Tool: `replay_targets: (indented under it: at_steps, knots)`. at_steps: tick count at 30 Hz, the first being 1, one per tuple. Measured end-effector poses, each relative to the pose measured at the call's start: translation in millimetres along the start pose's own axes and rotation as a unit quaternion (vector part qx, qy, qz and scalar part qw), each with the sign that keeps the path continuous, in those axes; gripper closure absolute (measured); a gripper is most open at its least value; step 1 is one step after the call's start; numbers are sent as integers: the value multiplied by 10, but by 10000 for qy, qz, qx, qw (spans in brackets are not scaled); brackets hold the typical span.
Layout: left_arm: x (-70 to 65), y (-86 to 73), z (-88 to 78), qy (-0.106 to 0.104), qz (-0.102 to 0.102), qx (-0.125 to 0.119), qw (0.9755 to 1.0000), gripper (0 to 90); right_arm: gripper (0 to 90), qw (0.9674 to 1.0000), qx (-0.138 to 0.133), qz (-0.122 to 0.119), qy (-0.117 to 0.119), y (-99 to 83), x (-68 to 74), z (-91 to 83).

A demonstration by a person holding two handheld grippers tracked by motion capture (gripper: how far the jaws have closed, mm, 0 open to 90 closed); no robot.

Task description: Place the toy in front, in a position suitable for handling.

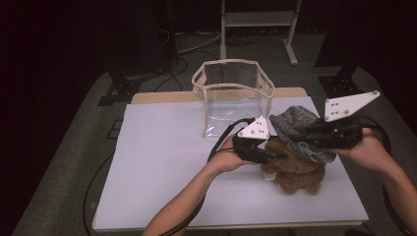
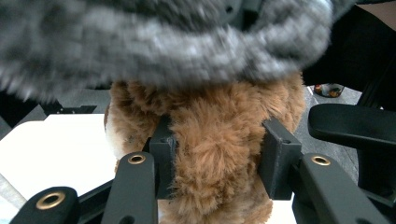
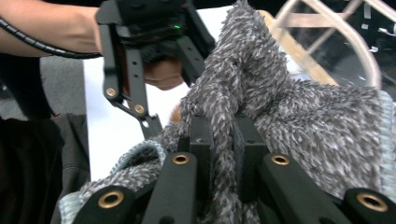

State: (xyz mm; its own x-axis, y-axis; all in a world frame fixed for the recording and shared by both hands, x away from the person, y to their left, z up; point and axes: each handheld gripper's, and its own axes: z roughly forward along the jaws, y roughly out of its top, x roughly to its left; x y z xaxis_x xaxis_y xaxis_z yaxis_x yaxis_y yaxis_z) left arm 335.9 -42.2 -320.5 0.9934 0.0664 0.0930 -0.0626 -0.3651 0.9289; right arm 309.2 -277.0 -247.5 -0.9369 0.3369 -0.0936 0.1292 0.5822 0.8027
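The brown teddy bear [image 1: 295, 174] sits on the white desk [image 1: 162, 162] near its right edge, toward the front, and the fuzzy grey hat [image 1: 295, 125] hangs right over its head. The right gripper [image 1: 314, 137] has a fold of that hat pinched tight between its jaws; in the right gripper view the grey pile [image 3: 224, 140] is squeezed flat there. The left gripper [image 1: 275, 153] comes in from the bear's left side, and in the left gripper view its jaws sit pressed into the brown fur [image 2: 217, 154] on both flanks, so the bear is gripped.

This looks like dressing the bear. To do it well, the left grip should keep the bear steady and upright while the right draws the hat's opening down over the head, not across it. A sideways pull would likely tip the toy.

Room to move? Tight on the right: the bear is close to the desk's right edge, so any slide that way risks a drop. The desk's left half is bare, plenty of space there. Behind, at the back edge, stands a clear bag with a cream rim [image 1: 231, 93], well apart from the bear. The left gripper's cable [image 1: 223, 135] trails toward it, clear of the hat for now.
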Motion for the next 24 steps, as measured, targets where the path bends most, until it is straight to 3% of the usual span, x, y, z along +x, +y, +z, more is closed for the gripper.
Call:
replay_targets:
  at_steps: [3, 7, 8, 9, 10, 11, 12, 13, 14, 15, 16, 17, 18, 21, 24]
  knots:
    - [3, -39, -47, -9, -27, 3, 10000, 558, 798, 9998, 95, -128, 81, 59, 55, 96]
    - [16, -42, -95, -97, -135, -192, 9997, 617, 797, 9996, 125, -244, -16, 102, 58, -8]
    - [15, -19, -88, -120, -89, -125, 9998, 643, 797, 9997, 5, -178, -187, 67, 8, -165]
    - [15, -19, -88, -120, -89, -125, 9998, 643, 797, 9997, 5, -178, -187, 67, 8, -165]
    - [3, -10, -65, -91, -24, -6, 10000, 643, 803, 9985, -123, 91, -521, -50, -122, -336]
    - [0, -15, -59, -84, -13, 36, 10000, 636, 807, 9975, -126, 304, -628, -158, -215, -379]
    - [5, -22, -57, -23, 12, 79, 10000, 602, 809, 9962, -241, 582, -602, -282, -302, -385]
    - [5, -22, -57, -23, 12, 79, 10000, 552, 809, 9962, -241, 582, -602, -282, -302, -385]
    - [14, -37, -55, 20, -44, 103, 9999, 552, 810, 9949, -277, 763, -595, -386, -354, -357]
    - [28, -52, -50, 51, -129, 99, 9999, 491, 810, 9945, -317, 812, -577, -453, -371, -313]
    - [41, -63, -45, 83, -214, 77, 9997, 435, 809, 9944, -440, 859, -428, -482, -365, -269]
    - [51, -68, -30, 55, -349, -33, 9994, 340, 809, 9957, -489, 721, -324, -434, -303, -174]
    - [51, -68, -30, 55, -349, -33, 9994, 307, 809, 9957, -489, 721, -324, -434, -303, -174]
    - [3, -33, 2, 3, -305, -53, 9995, 254, 808, 9976, -367, 550, -218, -304, -230, -31]
    - [-32, -1, 21, 124, -245, 57, 9996, 191, 806, 9991, -269, 312, 43, -160, -139, 165]
